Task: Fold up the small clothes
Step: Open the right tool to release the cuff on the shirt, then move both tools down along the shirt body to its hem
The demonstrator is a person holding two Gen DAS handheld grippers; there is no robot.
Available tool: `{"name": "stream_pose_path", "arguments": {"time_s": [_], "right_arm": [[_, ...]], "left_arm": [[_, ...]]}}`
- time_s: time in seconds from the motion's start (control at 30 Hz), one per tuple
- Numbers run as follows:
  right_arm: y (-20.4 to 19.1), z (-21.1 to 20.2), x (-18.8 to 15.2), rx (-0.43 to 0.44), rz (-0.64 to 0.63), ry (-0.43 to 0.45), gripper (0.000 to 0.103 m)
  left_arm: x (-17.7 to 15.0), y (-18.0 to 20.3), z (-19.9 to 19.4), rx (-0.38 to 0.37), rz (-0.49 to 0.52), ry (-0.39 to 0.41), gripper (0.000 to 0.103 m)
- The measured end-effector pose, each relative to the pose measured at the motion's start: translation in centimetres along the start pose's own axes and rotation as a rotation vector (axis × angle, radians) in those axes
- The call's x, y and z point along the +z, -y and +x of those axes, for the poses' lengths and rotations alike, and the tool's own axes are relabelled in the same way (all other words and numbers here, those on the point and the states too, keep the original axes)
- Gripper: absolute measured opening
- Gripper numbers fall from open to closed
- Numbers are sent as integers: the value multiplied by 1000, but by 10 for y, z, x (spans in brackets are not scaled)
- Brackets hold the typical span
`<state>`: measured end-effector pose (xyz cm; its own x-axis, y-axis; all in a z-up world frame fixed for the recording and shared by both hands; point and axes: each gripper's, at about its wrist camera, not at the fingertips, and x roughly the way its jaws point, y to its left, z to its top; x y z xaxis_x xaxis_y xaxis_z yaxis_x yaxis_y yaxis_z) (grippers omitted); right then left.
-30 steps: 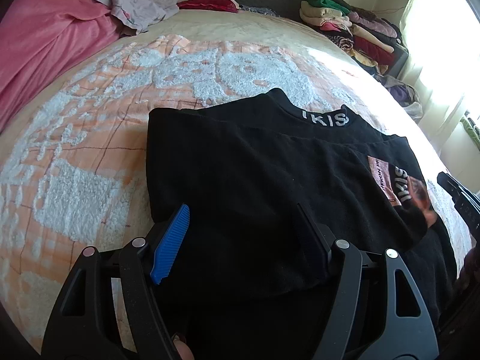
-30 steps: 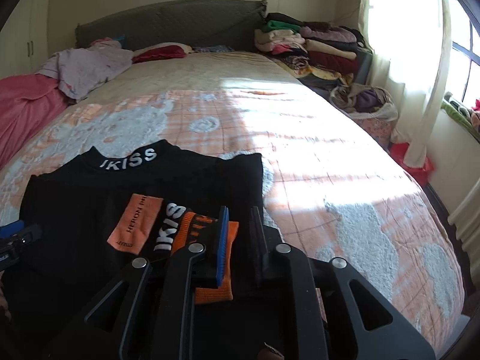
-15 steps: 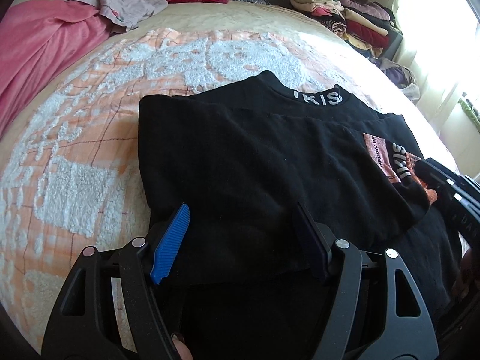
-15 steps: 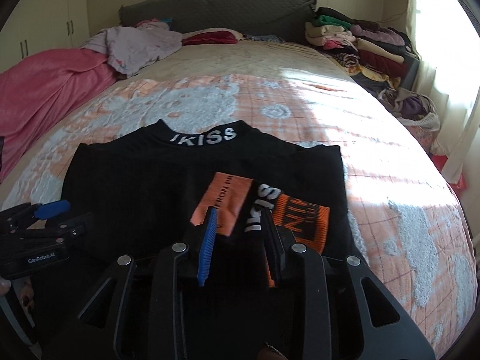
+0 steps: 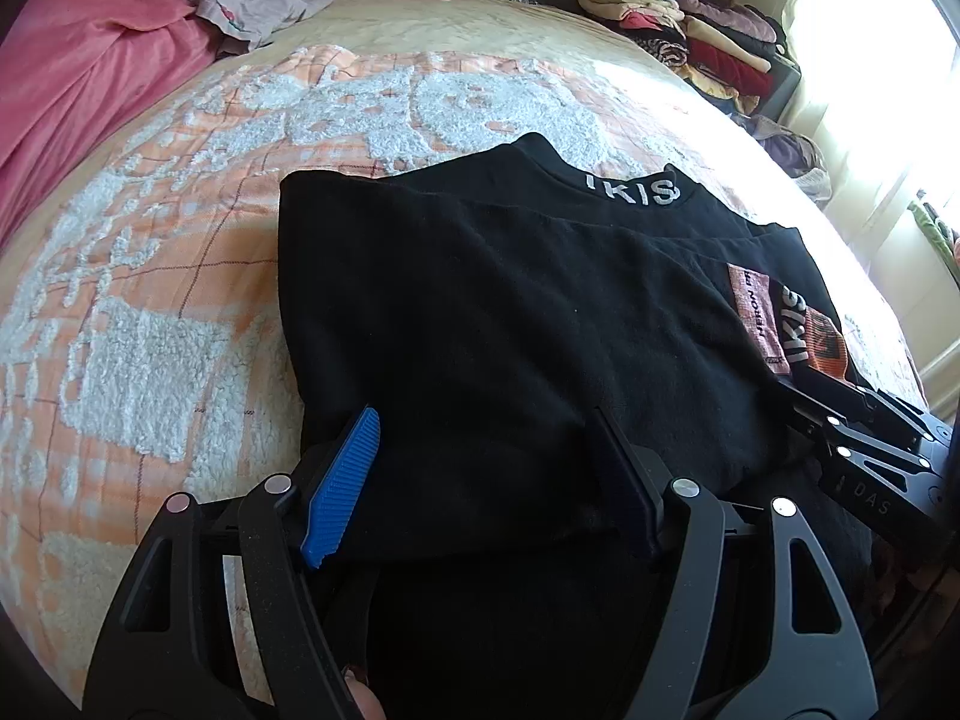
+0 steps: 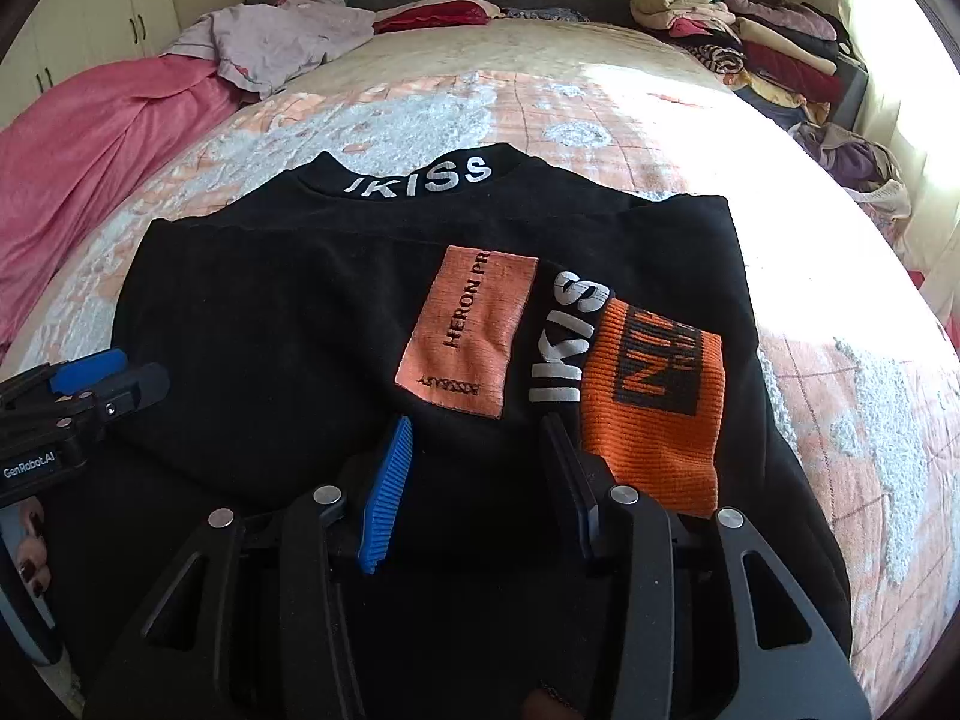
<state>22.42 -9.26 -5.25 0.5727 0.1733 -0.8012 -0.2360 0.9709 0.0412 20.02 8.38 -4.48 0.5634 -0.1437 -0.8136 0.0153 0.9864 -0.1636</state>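
Observation:
A black sweatshirt (image 5: 510, 300) (image 6: 270, 300) lies folded on the bed, its white-lettered collar (image 6: 420, 180) at the far side. An orange patch (image 6: 474, 324) and an orange ribbed cuff (image 6: 654, 408) lie on its right part. My left gripper (image 5: 486, 420) (image 6: 120, 378) stands open at the near left edge, black cloth lying between its wide jaws. My right gripper (image 6: 477, 423) (image 5: 864, 438) rests at the near right, by the cuff. Its jaws are opening, with black fabric between them but not pinched.
The garment rests on an orange and white fleecy bedspread (image 5: 150, 300). A pink blanket (image 6: 90, 138) and a lilac garment (image 6: 276, 42) lie at the far left. A stack of folded clothes (image 6: 750, 30) stands at the far right, with a laundry heap (image 6: 858, 162) beside the bed.
My right gripper has sunk towards the sweatshirt and spread its jaws from nearly shut, leaving the cuffed sleeve lying on the body. The left gripper has kept still.

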Motion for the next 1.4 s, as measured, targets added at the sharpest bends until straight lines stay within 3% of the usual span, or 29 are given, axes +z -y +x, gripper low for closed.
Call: {"name": "stream_pose_path", "arguments": {"time_s": [0.13, 0.4, 0.6, 0.87, 1.07, 1.17, 1.23, 1.4], "right_arm": [[-3, -4, 0, -11, 6, 10, 42], [-17, -30, -3, 71, 26, 91, 44], [-28, -14, -7, 71, -14, 15, 44], [-25, -21, -10, 81, 26, 32, 45], [-18, -33, -14, 84, 88, 68, 55], [-15, -40, -15, 86, 105, 85, 66], [-13, -43, -15, 75, 118, 92, 76], [-4, -51, -17, 58, 162, 112, 87]], "left_arm": [[0, 0, 0, 0, -1, 1, 63], [-2, 1, -5, 1, 6, 1, 63], [-2, 2, -8, 0, 12, 1, 63], [-3, 2, -11, 1, 18, 5, 63], [-4, 4, -19, -11, 16, 23, 64], [-4, 5, -24, -28, 13, 34, 68], [-4, 6, -26, -33, 13, 39, 72], [-3, 8, -34, -47, 17, 73, 85]]}}
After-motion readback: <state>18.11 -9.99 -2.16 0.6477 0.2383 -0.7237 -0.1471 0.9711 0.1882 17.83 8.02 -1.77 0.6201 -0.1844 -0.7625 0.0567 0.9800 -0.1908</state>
